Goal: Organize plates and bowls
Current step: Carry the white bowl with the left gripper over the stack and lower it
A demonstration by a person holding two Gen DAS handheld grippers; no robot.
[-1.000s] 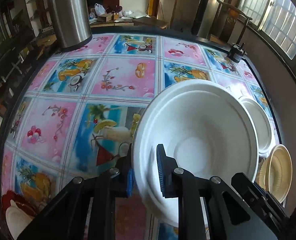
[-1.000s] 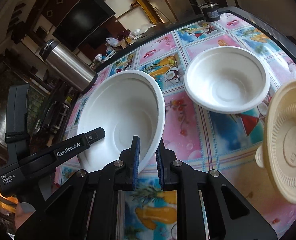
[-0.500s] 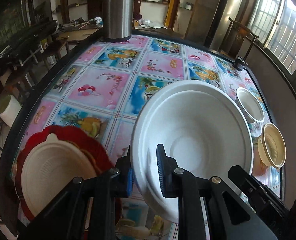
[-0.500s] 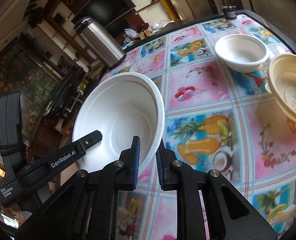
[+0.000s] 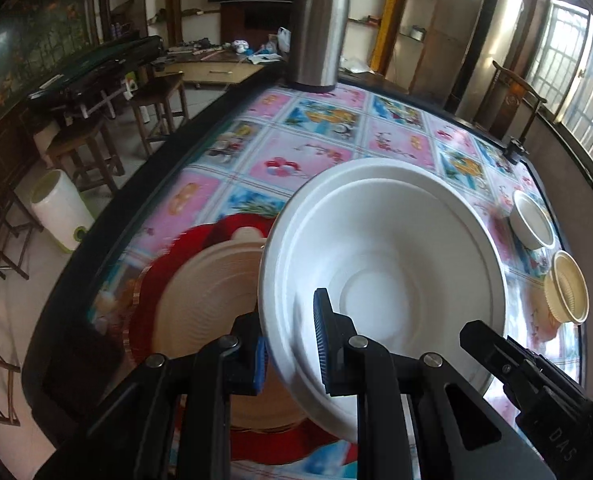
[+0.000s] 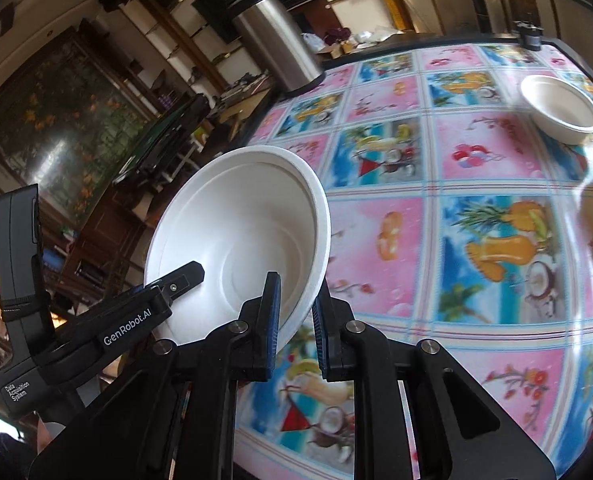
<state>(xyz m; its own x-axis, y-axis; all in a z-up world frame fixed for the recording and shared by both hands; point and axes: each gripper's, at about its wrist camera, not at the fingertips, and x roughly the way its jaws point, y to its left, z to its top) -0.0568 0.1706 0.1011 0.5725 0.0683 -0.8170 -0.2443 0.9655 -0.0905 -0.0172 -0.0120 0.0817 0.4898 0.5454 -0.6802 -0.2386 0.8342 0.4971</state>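
Both grippers carry one large white bowl (image 5: 396, 264) above the table, tilted. My left gripper (image 5: 290, 350) is shut on its near-left rim; my right gripper (image 6: 295, 318) is shut on the opposite rim of the same white bowl (image 6: 240, 240). The right gripper's body shows at the lower right of the left wrist view, and the left gripper's body at the lower left of the right wrist view. Below and left of the bowl a cream plate (image 5: 208, 292) lies on a red plate (image 5: 224, 228). A small white bowl (image 5: 532, 220) and a cream bowl (image 5: 568, 292) sit far right.
A steel thermos (image 5: 316, 36) stands at the far edge of the table (image 5: 316, 152), which has a colourful tiled cloth. The table's dark left edge runs close to the red plate. Stools and a white bin (image 5: 60, 208) stand on the floor beyond it.
Both grippers have carried the white bowl leftward across the table. The stacked cream and red plates came into view and now lie partly beneath it; the small bowls fell away to the right.
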